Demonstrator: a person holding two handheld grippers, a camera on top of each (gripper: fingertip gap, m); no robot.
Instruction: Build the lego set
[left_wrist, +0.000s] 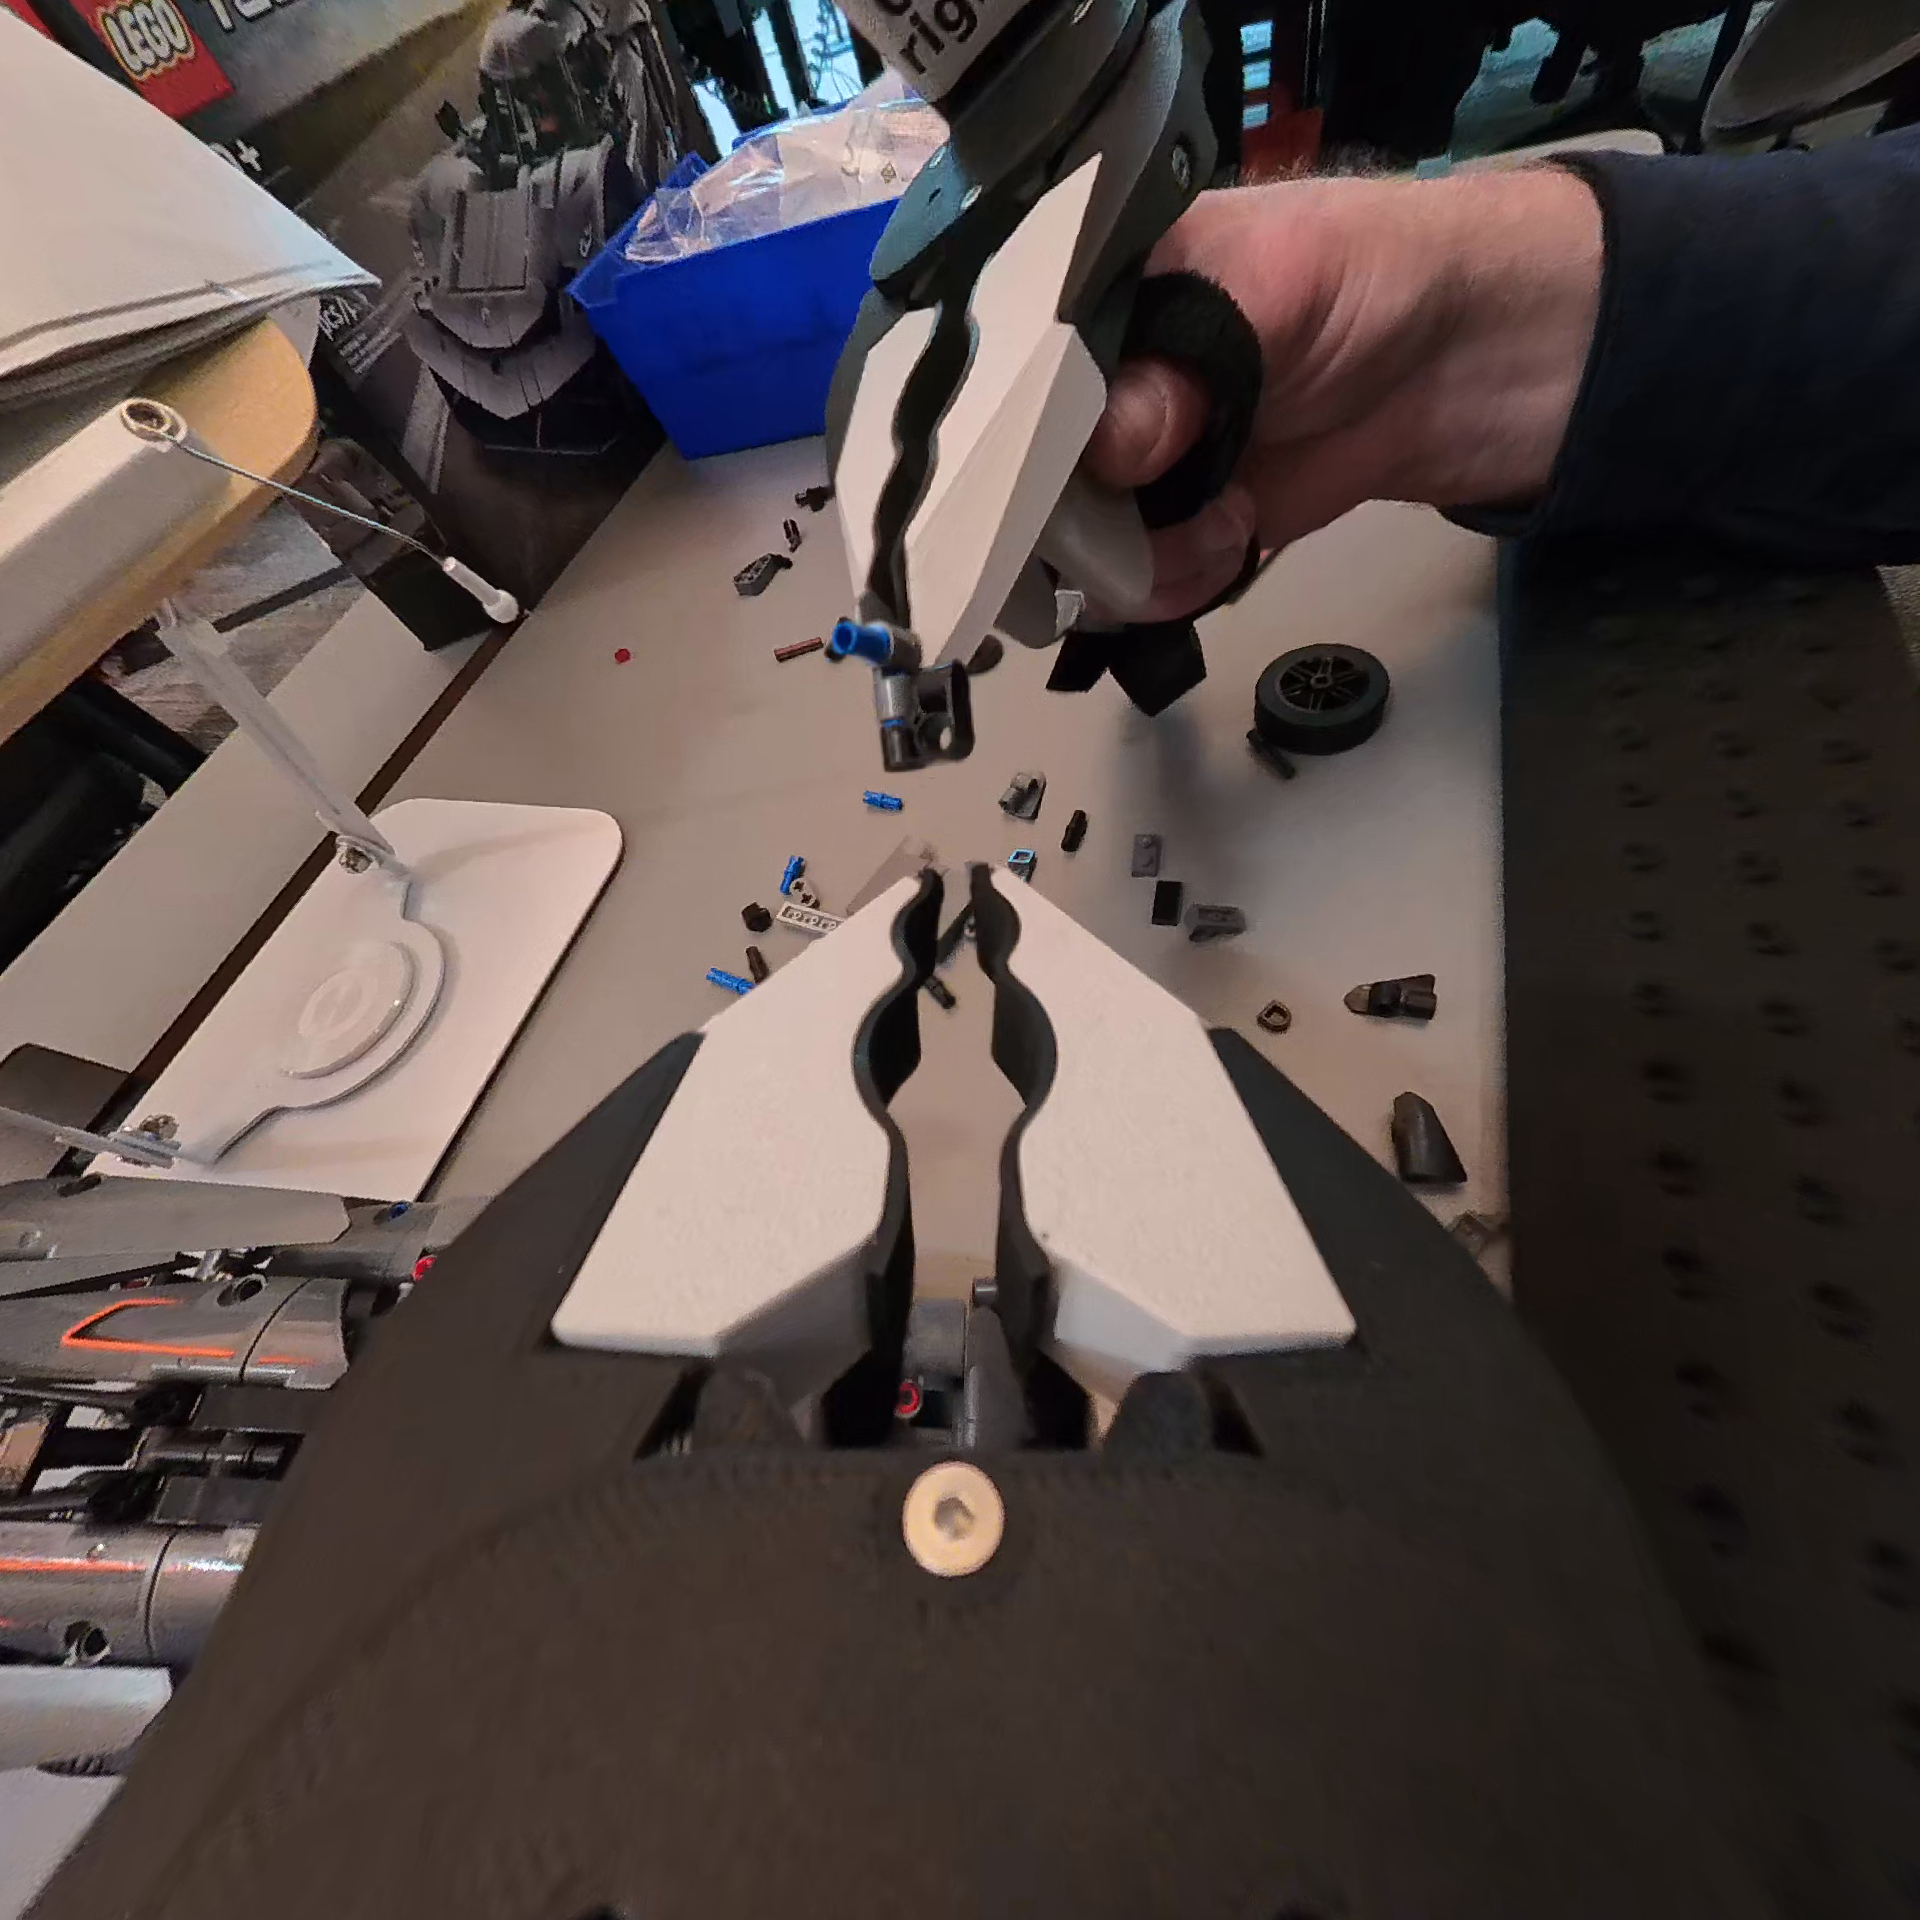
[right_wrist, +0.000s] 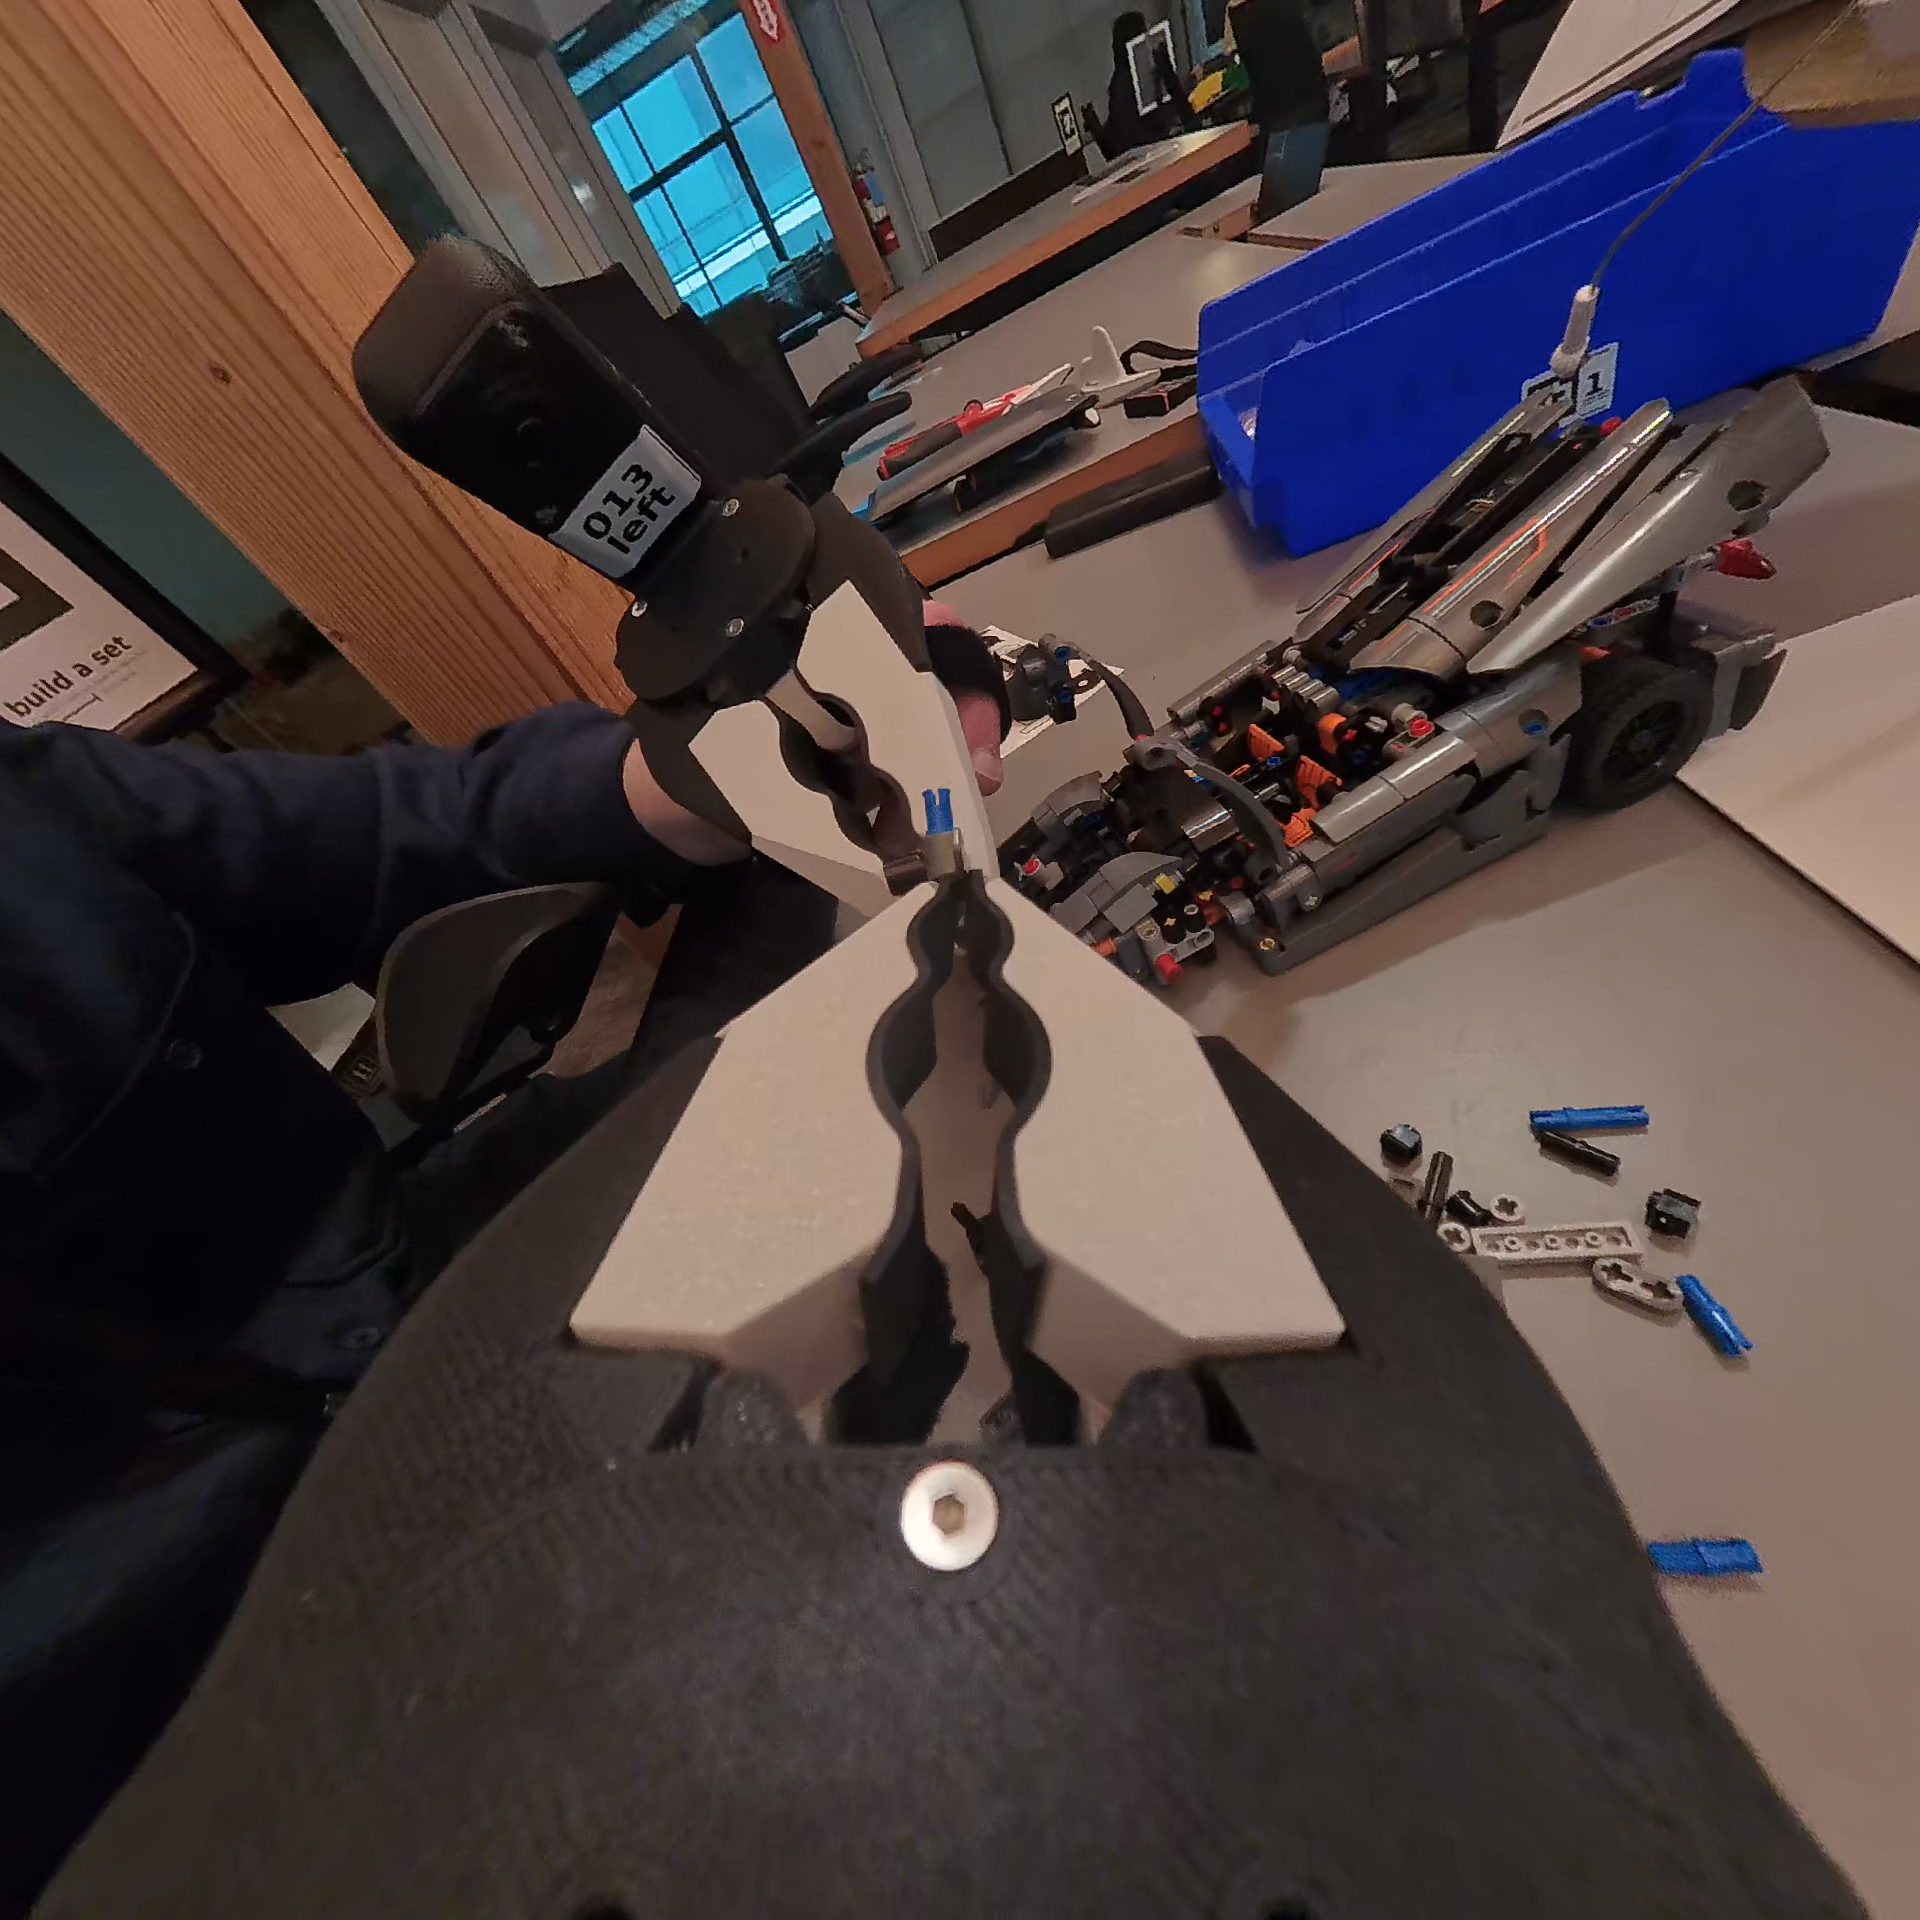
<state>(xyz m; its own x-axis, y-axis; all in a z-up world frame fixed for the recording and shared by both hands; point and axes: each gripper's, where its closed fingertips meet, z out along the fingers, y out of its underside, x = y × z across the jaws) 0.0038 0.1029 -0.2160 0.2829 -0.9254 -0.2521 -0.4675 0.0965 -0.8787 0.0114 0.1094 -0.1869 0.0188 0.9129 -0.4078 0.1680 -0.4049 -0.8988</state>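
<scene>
My right gripper (left_wrist: 914, 642) (right_wrist: 958, 888) is shut on a small assembly (left_wrist: 920, 707) (right_wrist: 940, 831) made of a blue pin, a grey connector and a black piece, and holds it above the grey table (left_wrist: 644, 748). My left gripper (left_wrist: 951, 878) (right_wrist: 896, 871) is just short of the assembly, with its jaws a narrow gap apart and nothing between them. The partly built grey car model (right_wrist: 1455, 707) with orange trim stands on the table; it also shows in the left wrist view (left_wrist: 156, 1340) at the lower left.
Loose blue, black and grey pieces (left_wrist: 800, 914) (right_wrist: 1558, 1236) are scattered on the table. A black wheel (left_wrist: 1320, 696) lies to the right. A blue bin (left_wrist: 727, 322) (right_wrist: 1507, 343), the set's box (left_wrist: 499, 260) and a white stand base (left_wrist: 416, 987) stand behind and to the left. The tips of both grippers are at nearly the same place. The partly built grey car model (right_wrist: 1455, 707) is about equally far from each gripper, around 20 cm. It is also in sight in the left wrist view (left_wrist: 391, 1264).
</scene>
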